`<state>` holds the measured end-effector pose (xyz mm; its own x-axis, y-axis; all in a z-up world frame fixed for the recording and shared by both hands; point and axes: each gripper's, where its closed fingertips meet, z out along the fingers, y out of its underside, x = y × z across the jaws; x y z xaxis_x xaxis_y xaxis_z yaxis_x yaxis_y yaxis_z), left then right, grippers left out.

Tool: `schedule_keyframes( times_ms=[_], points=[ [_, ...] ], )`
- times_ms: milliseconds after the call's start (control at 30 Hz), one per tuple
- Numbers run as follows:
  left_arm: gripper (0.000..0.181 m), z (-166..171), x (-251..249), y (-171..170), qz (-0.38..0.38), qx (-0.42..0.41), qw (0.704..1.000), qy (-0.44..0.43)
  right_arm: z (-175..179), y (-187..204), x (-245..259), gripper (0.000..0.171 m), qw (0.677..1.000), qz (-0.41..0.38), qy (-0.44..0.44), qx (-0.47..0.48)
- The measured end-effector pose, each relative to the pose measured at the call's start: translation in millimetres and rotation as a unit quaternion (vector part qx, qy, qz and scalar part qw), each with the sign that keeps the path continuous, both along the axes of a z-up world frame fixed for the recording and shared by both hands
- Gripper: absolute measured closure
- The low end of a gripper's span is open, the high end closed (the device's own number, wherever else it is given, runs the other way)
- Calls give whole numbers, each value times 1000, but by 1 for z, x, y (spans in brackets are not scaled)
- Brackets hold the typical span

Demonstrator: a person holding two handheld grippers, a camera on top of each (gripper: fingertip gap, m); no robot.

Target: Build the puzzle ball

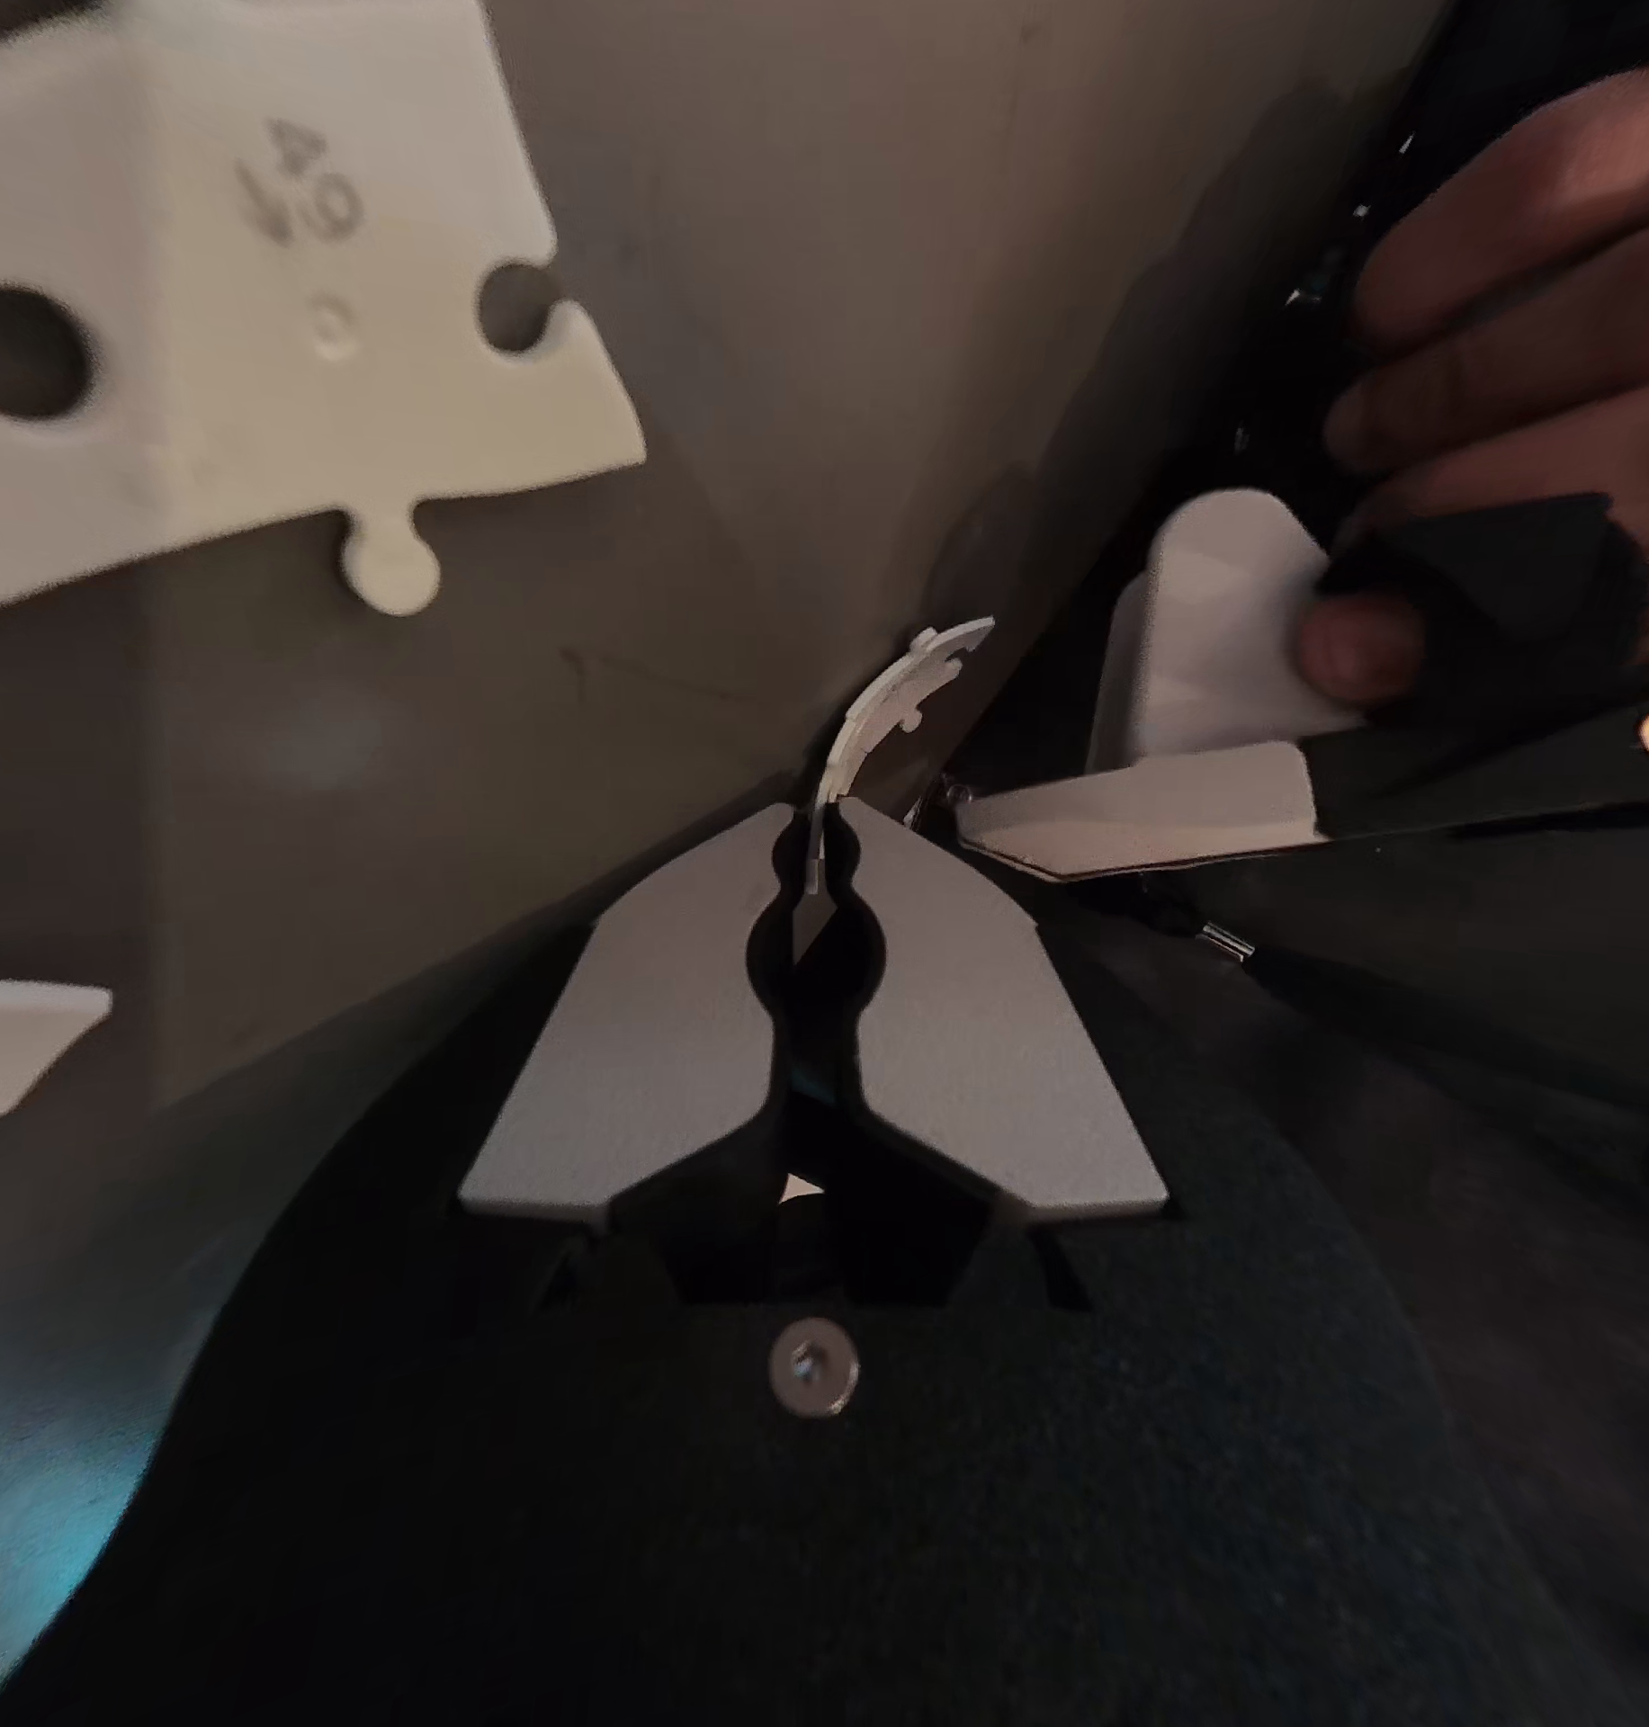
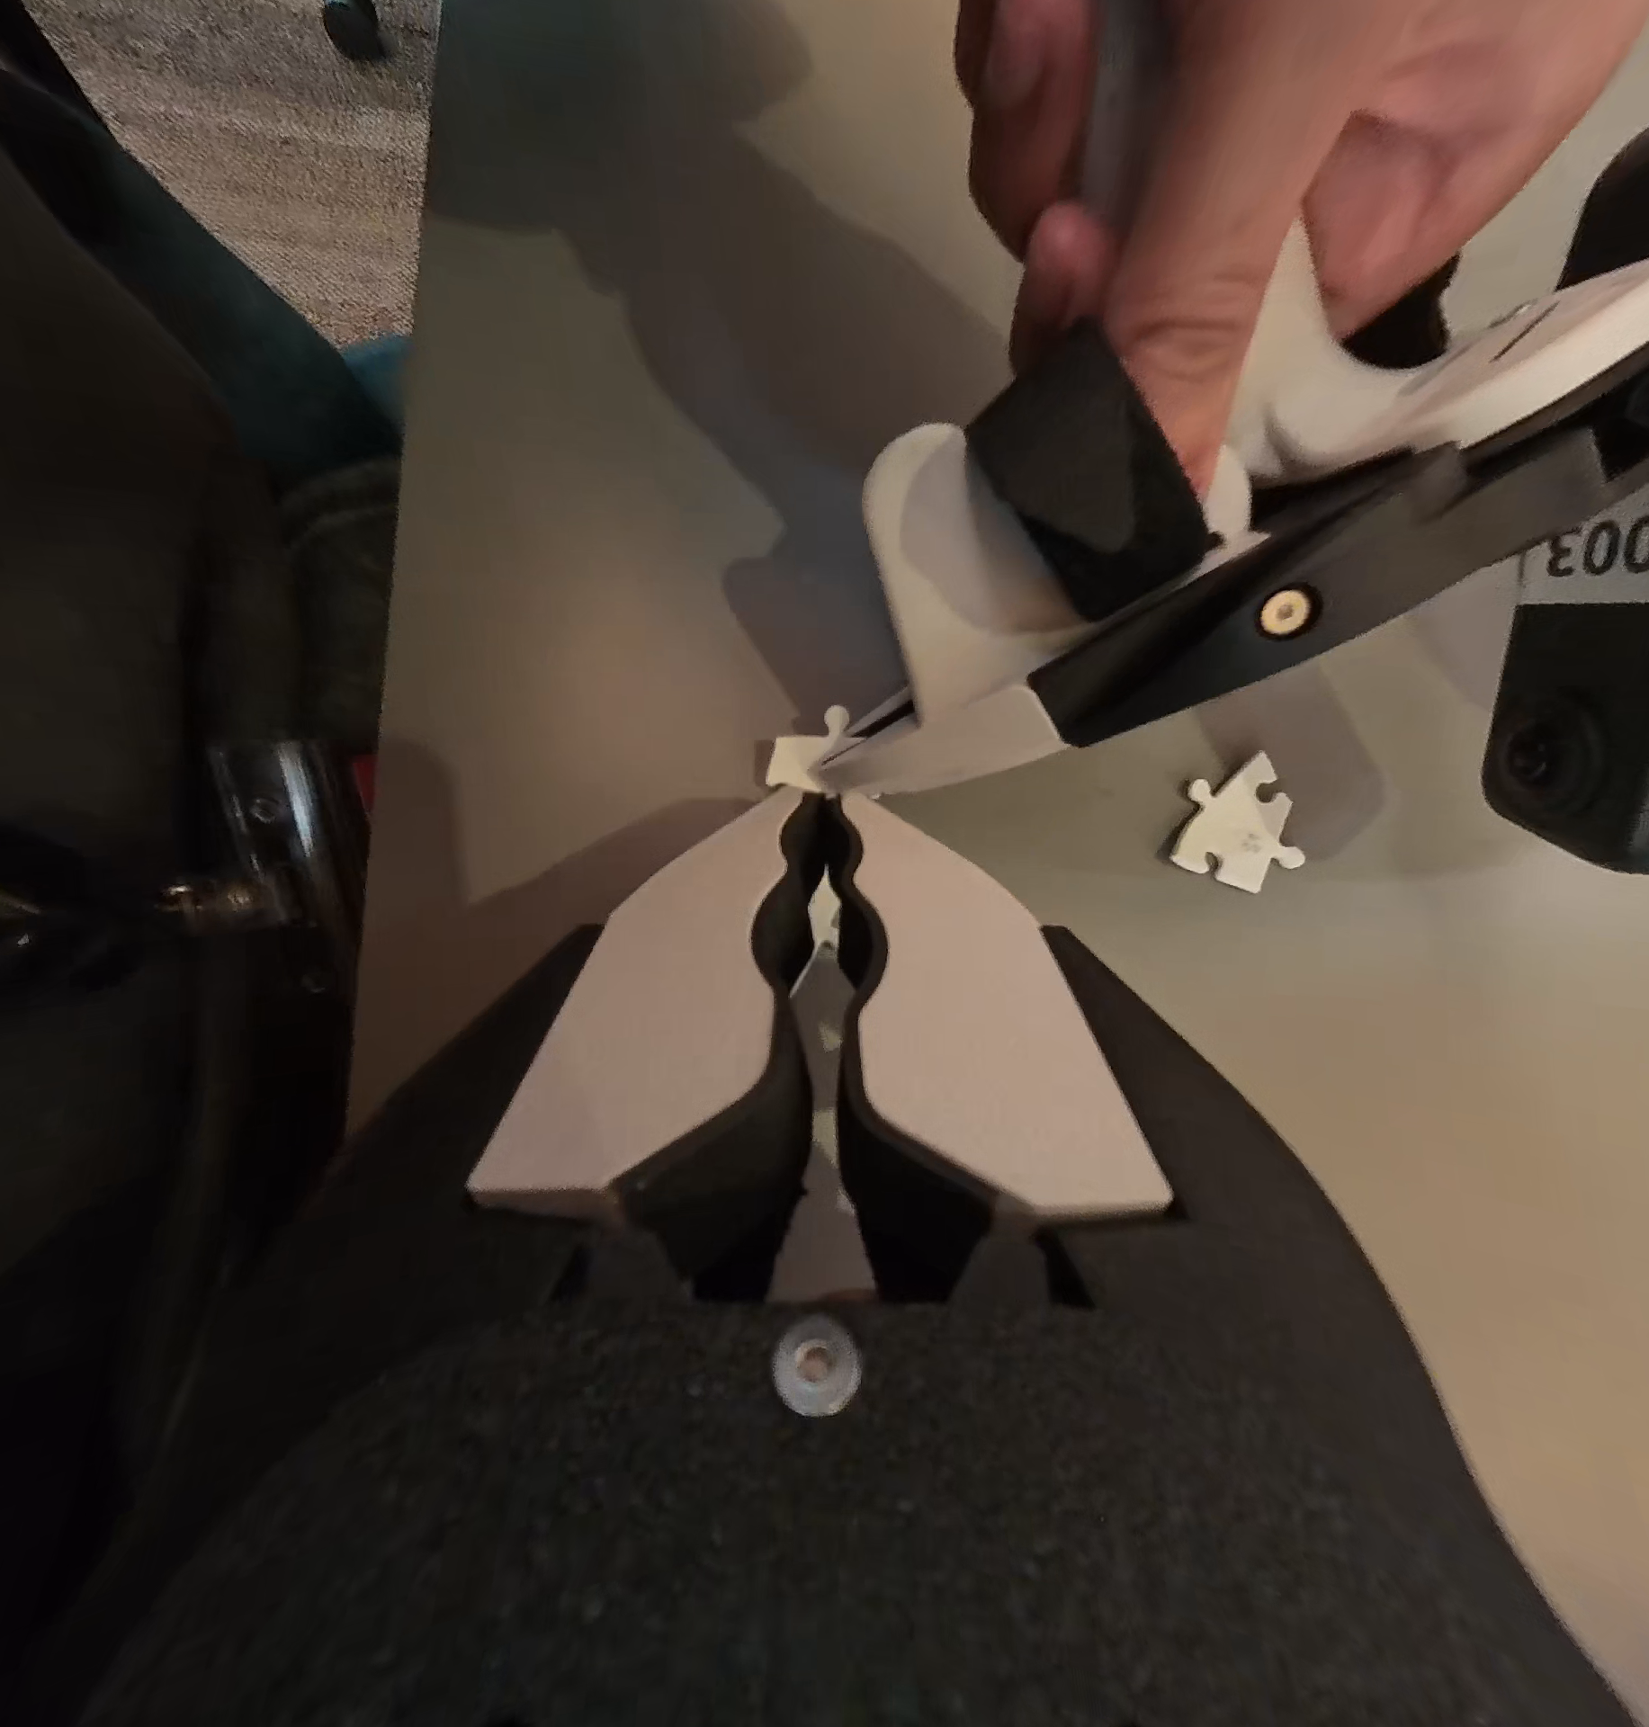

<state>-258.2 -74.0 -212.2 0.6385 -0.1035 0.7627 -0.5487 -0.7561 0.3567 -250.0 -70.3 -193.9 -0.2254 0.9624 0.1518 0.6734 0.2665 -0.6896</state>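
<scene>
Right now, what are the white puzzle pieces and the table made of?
The curved puzzle piece in the left gripper looks like thin, stiff matte plastic: it holds its bend. The table looks smooth, beige and faintly shiny, maybe laminate.

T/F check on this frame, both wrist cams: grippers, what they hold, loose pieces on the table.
1. The left gripper is shut on a curved white puzzle piece. True.
2. The right gripper gapes wide open. False: its fingers are nearly closed, tips at the held piece, though its grip is unclear.
3. A loose puzzle piece lies on the table in the right wrist view. True.
4. The table holds a finished ball. False: only separate pieces show, such as the large white piece in the left wrist view.
5. A hand holds the left gripper's handle. True.
</scene>
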Motion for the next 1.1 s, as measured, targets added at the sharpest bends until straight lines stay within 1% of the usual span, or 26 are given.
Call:
schedule_keyframes(
  times_ms=[33, 100, 133, 233, 333, 367, 433, 533, 633, 767, 833, 900, 967, 1033, 1100],
  points=[
    [178, 0, 0, 0, 0, 0, 1000, 1, -4, -1, 0, 171, 1000, 1, -6, 1],
    [178, 0, 1, 0, -2, 0, 1000, 1, -29, -2, 4, 168, 998, 1, -57, 7],
    [178, 0, 1, 0, -2, 1, 1000, 2, -26, -5, 0, 170, 1000, 3, -29, 4],
    [178, 0, 1, 1, -2, 1, 1000, 4, -26, -3, 4, 170, 998, 2, -52, 25],
    [178, 0, 1, 1, 0, 2, 1000, 5, -7, 3, -1, 170, 1000, -17, -8, 13],
    [178, 0, 2, 1, 1, 2, 1000, 5, -7, 5, -1, 171, 1000, -23, -6, 7],
    [178, 0, 1, 1, 2, 1, 1000, 7, -27, 7, 0, 171, 999, -23, -38, 7],
    [178, 0, 2, 1, 2, 2, 1000, 7, -27, 6, 4, 170, 998, -21, -53, 14],
    [178, 0, 2, 1, 1, 17, 1000, 0, -8, 19, 5, 171, 999, -47, 2, -7],
    [179, 3, 1, 5, 2, 88, 996, -27, 17, 50, 20, 171, 989, -86, 64, -97],
    [179, 5, -1, 8, -2, 142, 989, -36, 25, 55, 27, 171, 982, -84, 91, -143],
    [179, 9, -3, 12, 3, 197, 979, -47, 32, 54, 28, 164, 972, -74, 114, -191],
    [179, 13, -5, 18, 12, 252, 966, -55, 30, 54, 26, 160, 967, -70, 99, -222],
    [179, 16, -7, 22, 15, 303, 951, -56, 23, 54, 23, 155, 969, -65, 67, -229],
    [179, 21, -8, 27, 17, 355, 933, -52, 20, 52, 19, 154, 970, -50, 32, -236]
  ],
)
